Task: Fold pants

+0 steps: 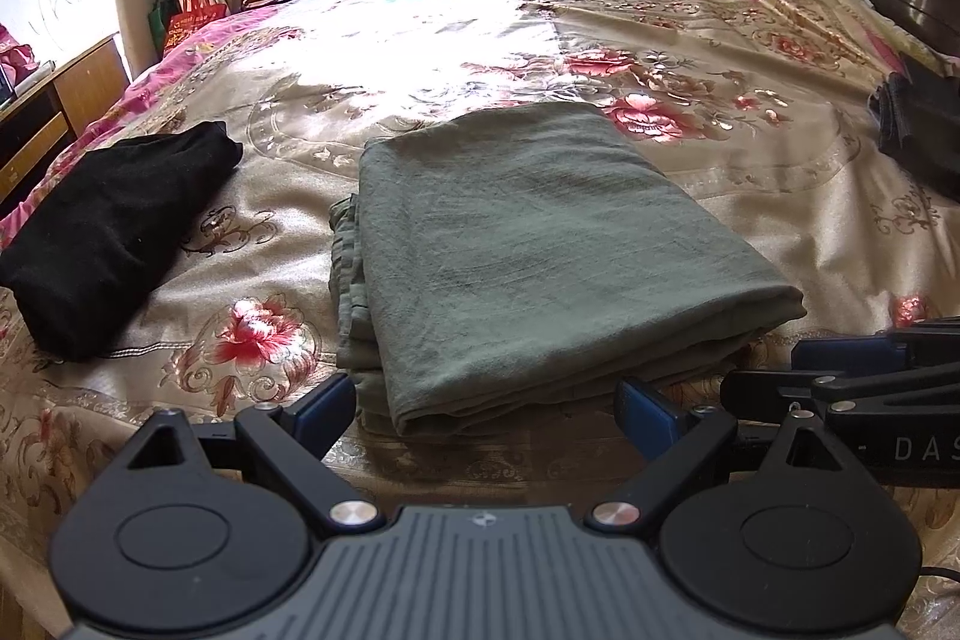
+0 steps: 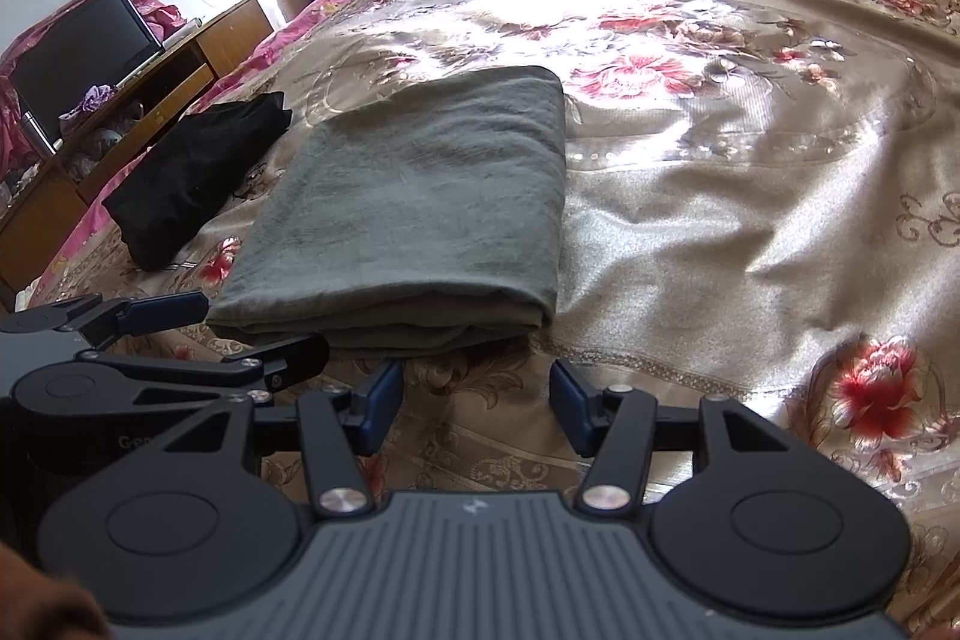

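From the left wrist camera: the green pants [image 1: 540, 256] lie folded into a neat rectangle on the flowered bedspread [image 1: 750, 196], near edge just ahead of the left gripper [image 1: 486, 406], whose jaws stand apart with nothing between them. The stacked layers show along the left side; a careless nudge there could fan them out and undo the fold. A black garment [image 1: 114, 226] sits well apart to the left, out of harm's way.

Over to the right wrist camera: the right gripper [image 2: 474, 400] hangs with jaws apart and empty, just short of the pants' [image 2: 414, 202] near right corner. Pinch only the top layer from here and it peels back. The left gripper [image 2: 198, 334] crowds in beside it, so a collision looks possible.
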`<state>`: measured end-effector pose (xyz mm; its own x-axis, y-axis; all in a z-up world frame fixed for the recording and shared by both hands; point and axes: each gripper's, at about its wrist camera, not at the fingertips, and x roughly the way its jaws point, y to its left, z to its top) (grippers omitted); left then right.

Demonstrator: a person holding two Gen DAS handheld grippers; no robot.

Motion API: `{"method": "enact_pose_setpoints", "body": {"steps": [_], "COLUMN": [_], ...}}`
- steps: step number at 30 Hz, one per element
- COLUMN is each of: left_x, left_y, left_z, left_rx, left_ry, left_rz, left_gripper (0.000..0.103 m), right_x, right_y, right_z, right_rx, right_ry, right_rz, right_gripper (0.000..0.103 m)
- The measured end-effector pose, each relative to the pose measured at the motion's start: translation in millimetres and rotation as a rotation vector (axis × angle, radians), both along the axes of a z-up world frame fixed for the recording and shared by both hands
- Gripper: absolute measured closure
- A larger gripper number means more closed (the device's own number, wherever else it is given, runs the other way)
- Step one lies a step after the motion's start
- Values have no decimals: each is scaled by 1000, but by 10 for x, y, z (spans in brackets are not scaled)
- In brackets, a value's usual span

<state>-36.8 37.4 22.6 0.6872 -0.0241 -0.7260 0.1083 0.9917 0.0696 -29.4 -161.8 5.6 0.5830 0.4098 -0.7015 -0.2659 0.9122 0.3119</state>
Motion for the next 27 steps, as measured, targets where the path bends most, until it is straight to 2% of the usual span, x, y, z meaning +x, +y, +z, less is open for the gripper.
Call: {"method": "enact_pose_setpoints", "body": {"steps": [27], "left_x": [-63], "left_y": [-22], "left_z": [62], "left_rx": [24], "left_ry": [-28], "left_rz": [11], "left_gripper": [0], "right_x": [-32], "right_y": [14], "right_z": [45], "right_rx": [2], "right_ry": [-9], "right_rz": [-1], "right_gripper": [48]}}
